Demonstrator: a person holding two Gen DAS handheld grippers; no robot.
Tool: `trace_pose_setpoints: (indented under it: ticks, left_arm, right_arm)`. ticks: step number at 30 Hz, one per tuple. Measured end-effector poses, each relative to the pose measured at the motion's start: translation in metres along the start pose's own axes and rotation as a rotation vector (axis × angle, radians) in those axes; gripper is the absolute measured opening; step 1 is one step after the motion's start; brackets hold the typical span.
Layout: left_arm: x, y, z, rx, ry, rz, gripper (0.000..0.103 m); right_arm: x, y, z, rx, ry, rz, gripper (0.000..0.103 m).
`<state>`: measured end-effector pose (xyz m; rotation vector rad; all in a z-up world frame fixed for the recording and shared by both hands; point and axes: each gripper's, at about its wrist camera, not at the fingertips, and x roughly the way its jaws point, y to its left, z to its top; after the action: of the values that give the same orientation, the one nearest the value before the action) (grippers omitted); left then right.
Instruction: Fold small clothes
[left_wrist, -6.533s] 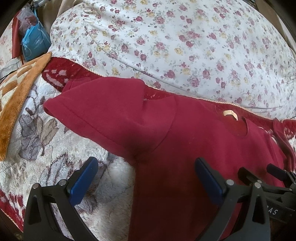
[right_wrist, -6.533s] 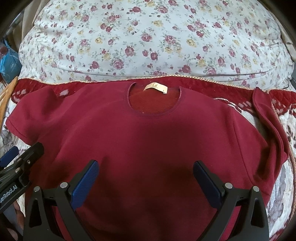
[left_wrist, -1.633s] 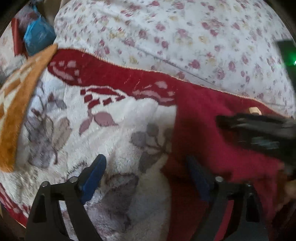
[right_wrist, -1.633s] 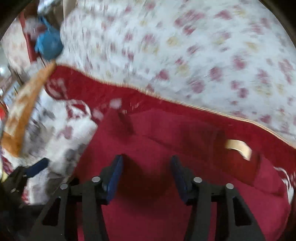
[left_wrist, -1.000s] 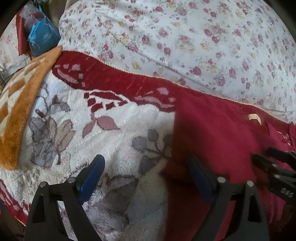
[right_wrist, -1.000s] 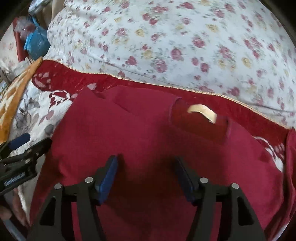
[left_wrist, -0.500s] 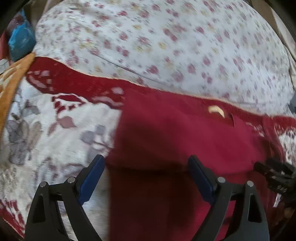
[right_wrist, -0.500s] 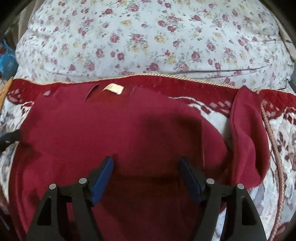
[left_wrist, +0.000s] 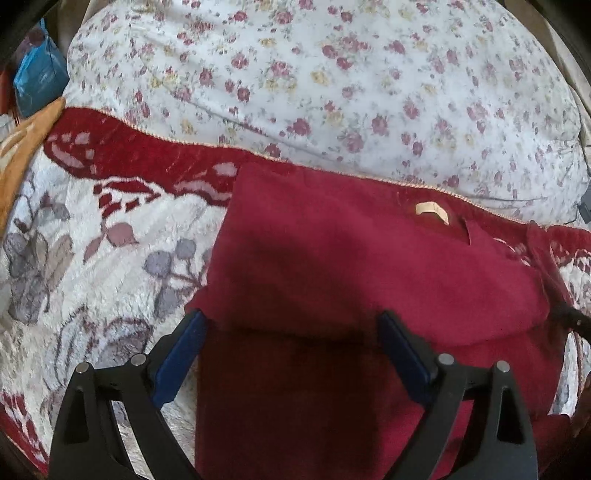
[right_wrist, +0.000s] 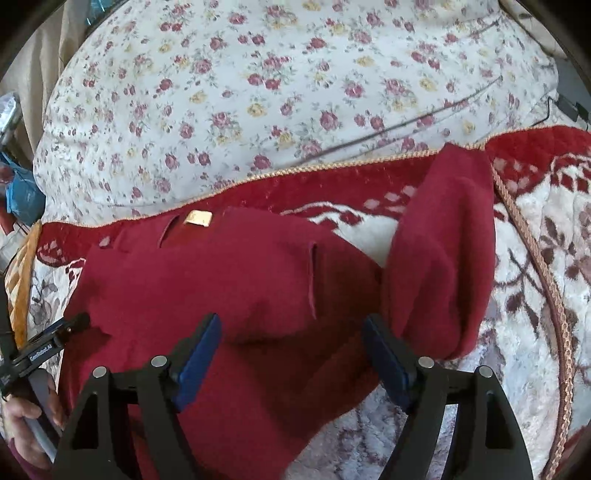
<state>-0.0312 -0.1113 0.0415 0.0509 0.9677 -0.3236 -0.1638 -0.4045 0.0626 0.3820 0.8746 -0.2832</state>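
Note:
A dark red short-sleeved top (left_wrist: 369, 266) (right_wrist: 207, 288) lies on a fleece blanket, its left side folded in over the body. A beige neck label (left_wrist: 430, 210) (right_wrist: 198, 218) shows at the collar. The right sleeve (right_wrist: 447, 258) still spreads out to the right. My left gripper (left_wrist: 291, 347) stands open above the folded left part, nothing pinched. My right gripper (right_wrist: 291, 343) hovers over the right half of the top near the sleeve; its jaws are opening and hold nothing. The left gripper's tip (right_wrist: 55, 339) and a hand (right_wrist: 22, 421) show at the right wrist view's left edge.
The white, grey and red flowered fleece blanket (left_wrist: 92, 258) (right_wrist: 535, 295) covers the bed. A floral quilt (left_wrist: 332, 92) (right_wrist: 277, 92) bulges behind the top. An orange blanket (left_wrist: 22, 147) and a blue bag (left_wrist: 37, 77) lie far left. A dark cable (right_wrist: 406, 125) crosses the quilt.
The left sleeve and side were folded over the body. Since a second ago the right gripper swung right toward the right sleeve and widened; the left gripper shifted right over the fold.

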Motion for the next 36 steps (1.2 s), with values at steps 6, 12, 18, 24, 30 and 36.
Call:
trace_pose_setpoints:
  ticks: [6, 12, 18, 24, 30, 36]
  left_arm:
    - [0.004, -0.001, 0.001, 0.014, 0.011, 0.018, 0.093]
    - [0.007, -0.003, 0.002, 0.012, 0.015, 0.032, 0.093]
    - [-0.001, -0.003, 0.005, -0.008, -0.014, 0.019, 0.093]
    - [0.001, -0.007, 0.006, 0.004, -0.02, 0.038, 0.093]
    - [0.014, -0.012, 0.003, 0.043, 0.017, 0.082, 0.094]
    - [0.005, -0.009, 0.004, 0.013, 0.019, 0.048, 0.094]
  right_arm:
    - [0.024, 0.031, 0.008, -0.096, 0.001, -0.024, 0.08]
    - [0.059, 0.025, 0.005, -0.09, 0.034, -0.12, 0.079]
    - [0.049, 0.023, 0.005, -0.083, 0.017, -0.115, 0.079]
    - [0.054, 0.024, 0.0, -0.106, 0.024, -0.126, 0.085]
    - [0.049, 0.02, 0.0, -0.095, 0.027, -0.09, 0.087]
    - [0.013, -0.005, 0.019, -0.063, -0.02, -0.046, 0.087]
